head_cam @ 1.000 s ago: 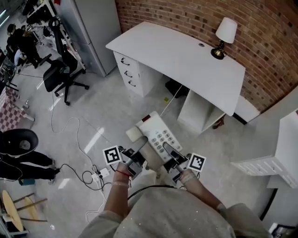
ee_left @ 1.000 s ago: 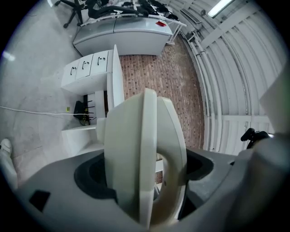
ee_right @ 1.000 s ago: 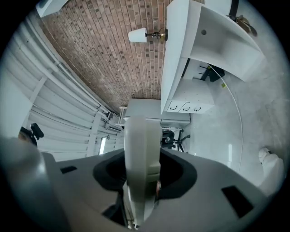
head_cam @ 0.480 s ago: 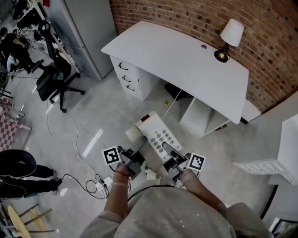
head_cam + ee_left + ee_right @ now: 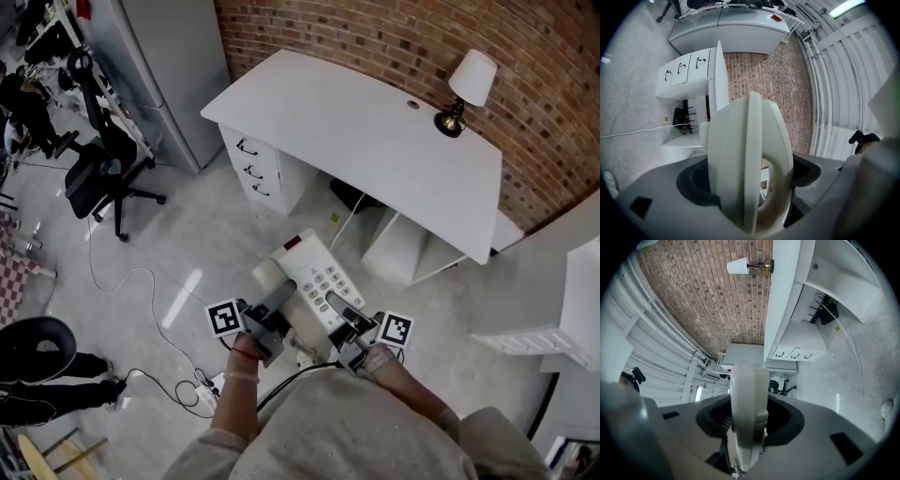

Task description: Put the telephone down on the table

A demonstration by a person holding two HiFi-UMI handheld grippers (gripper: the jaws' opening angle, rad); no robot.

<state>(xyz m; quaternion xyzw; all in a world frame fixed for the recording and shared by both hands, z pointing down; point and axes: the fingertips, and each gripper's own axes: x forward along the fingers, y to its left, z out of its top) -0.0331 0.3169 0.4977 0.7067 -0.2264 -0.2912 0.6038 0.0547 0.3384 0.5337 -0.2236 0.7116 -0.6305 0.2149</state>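
Observation:
In the head view a cream push-button telephone hangs in the air over the floor, in front of the white table. My left gripper is shut on its left side, where the handset lies. My right gripper is shut on its right edge by the keypad. The left gripper view shows the cream handset wedged upright between the dark jaws. In the right gripper view a narrow cream edge of the telephone is pinched the same way. The tabletop is bare except for a lamp at its far right.
The table has a drawer unit on the left and stands against a brick wall. A grey cabinet and an office chair are to the left. Cables lie on the floor. White shelving is on the right.
The telephone and both grippers have edged a little forward toward the table. Both grips look the same as before.

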